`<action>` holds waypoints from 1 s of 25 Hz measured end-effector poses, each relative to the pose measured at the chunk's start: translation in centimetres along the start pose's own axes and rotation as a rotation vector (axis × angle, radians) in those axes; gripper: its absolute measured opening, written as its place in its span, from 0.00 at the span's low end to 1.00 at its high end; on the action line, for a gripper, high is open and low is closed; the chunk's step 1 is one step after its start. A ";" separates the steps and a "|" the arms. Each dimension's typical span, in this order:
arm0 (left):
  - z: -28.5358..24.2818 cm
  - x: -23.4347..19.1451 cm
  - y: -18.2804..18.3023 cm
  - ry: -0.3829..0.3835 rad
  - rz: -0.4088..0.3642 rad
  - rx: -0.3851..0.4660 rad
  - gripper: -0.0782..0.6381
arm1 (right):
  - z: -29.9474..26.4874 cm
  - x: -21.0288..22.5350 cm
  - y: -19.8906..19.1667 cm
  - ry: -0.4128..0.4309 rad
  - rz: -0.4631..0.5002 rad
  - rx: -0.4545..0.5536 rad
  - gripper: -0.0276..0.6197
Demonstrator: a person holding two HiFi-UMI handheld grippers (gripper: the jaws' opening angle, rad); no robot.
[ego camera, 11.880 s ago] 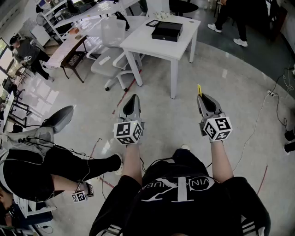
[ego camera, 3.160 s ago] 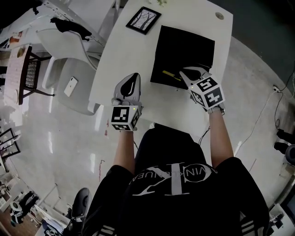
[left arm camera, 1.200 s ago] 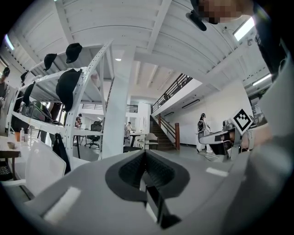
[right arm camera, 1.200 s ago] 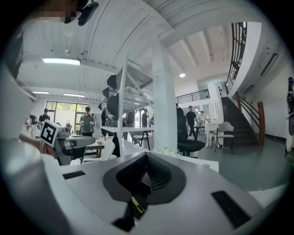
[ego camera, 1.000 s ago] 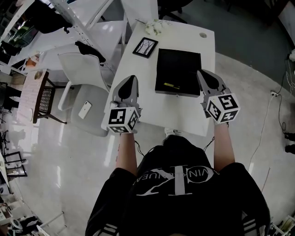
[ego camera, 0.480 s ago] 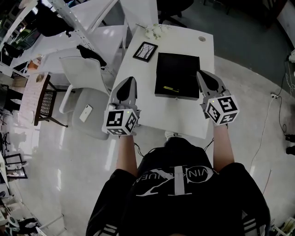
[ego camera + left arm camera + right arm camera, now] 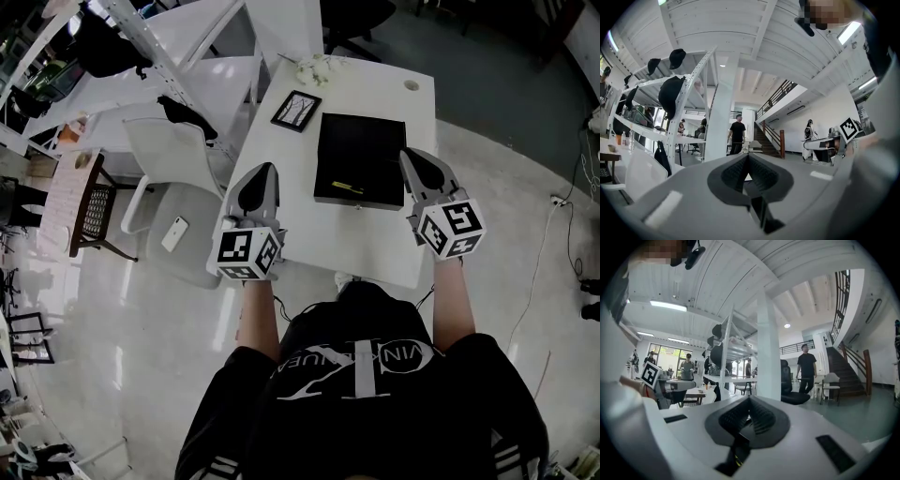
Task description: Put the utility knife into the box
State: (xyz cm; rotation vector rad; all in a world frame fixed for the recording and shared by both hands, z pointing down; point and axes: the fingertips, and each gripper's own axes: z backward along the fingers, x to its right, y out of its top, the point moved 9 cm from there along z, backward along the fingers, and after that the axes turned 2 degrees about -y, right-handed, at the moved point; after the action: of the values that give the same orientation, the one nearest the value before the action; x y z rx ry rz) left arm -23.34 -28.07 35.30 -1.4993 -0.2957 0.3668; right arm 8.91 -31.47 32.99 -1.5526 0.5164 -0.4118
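The black box [image 7: 364, 150] lies open on the white table [image 7: 375, 246]. In it, near the front edge, lies the yellow utility knife [image 7: 347, 187]. My left gripper [image 7: 266, 169] hovers over the table's left edge, left of the box, its jaws shut and empty. My right gripper [image 7: 411, 154] is held beside the box's right front corner, also shut with nothing in it. In the left gripper view, the left gripper [image 7: 747, 157] points level into the room. The right gripper [image 7: 750, 400] does the same in the right gripper view, so neither view shows the table.
A small framed picture [image 7: 294, 110] lies left of the box, and a white crumpled thing [image 7: 317, 67] sits at the table's far end. A white chair [image 7: 173, 169] with a phone [image 7: 175, 234] on its seat stands to the left. People stand far off.
Both grippers stay shut and nearly still beside the box. The knife rests in the box where it lay half a second ago. The head view has shifted slightly.
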 end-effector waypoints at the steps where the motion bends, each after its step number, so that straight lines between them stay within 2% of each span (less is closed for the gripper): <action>1: 0.0 0.0 0.0 0.001 0.000 0.000 0.12 | 0.0 0.1 0.0 0.002 0.001 0.001 0.06; 19: -0.6 0.3 -0.1 0.000 0.000 0.003 0.12 | 0.3 0.7 -0.4 0.002 0.002 0.002 0.06; 25: -0.9 0.6 0.1 -0.009 -0.035 -0.004 0.12 | 0.3 0.9 -0.7 0.001 -0.001 -0.006 0.06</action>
State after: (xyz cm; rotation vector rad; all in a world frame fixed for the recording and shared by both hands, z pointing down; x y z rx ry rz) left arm -22.44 -28.62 35.16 -1.4953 -0.3291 0.3452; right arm 9.85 -31.69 33.59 -1.5581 0.5178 -0.4119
